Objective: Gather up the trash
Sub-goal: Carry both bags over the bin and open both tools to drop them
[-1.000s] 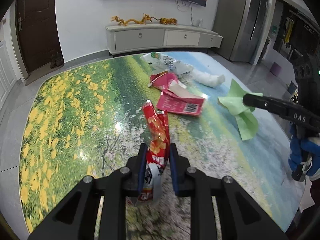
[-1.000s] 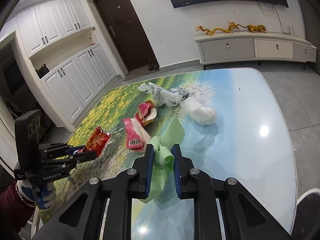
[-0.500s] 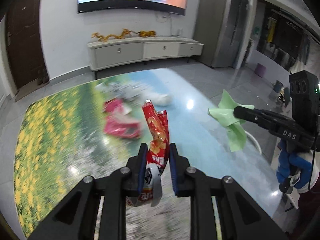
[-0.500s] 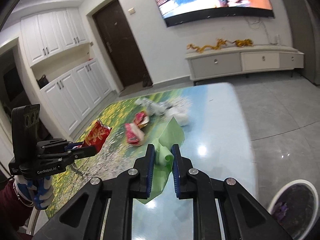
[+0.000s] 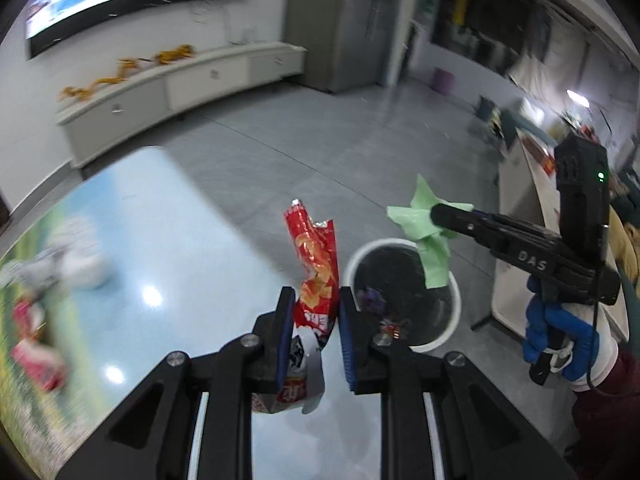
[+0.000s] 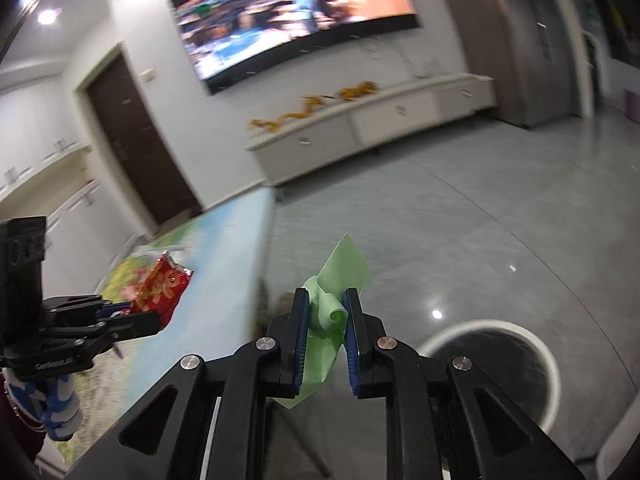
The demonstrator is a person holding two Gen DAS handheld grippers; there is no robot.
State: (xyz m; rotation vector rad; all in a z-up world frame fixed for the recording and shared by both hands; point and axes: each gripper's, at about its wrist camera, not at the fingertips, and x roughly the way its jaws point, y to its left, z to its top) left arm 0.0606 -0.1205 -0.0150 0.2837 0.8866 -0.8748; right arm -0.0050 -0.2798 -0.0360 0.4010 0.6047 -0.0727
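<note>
My left gripper (image 5: 313, 308) is shut on a red snack wrapper (image 5: 316, 264), held upright past the table's right edge. In the right wrist view the same wrapper (image 6: 162, 292) shows at the far left in that gripper (image 6: 132, 316). My right gripper (image 6: 327, 312) is shut on a crumpled green paper (image 6: 332, 300); from the left wrist view that paper (image 5: 426, 236) hangs over the rim of a white trash bin (image 5: 450, 328) with a dark liner. The bin (image 6: 550, 364) stands on the floor, low and to the right of my right gripper.
The flower-print table (image 5: 168, 240) lies to the left, with blurred red and white trash (image 5: 36, 352) still on it. A gloved hand (image 5: 556, 336) holds the right gripper. Grey tiled floor (image 6: 480, 220), a white TV cabinet (image 5: 180, 84) and a pale counter (image 5: 516, 248) surround the bin.
Both grippers have swung right, off the table and toward the floor bin, each carrying its piece. The bin has come into both views; the table trash has slid to the left edge.
</note>
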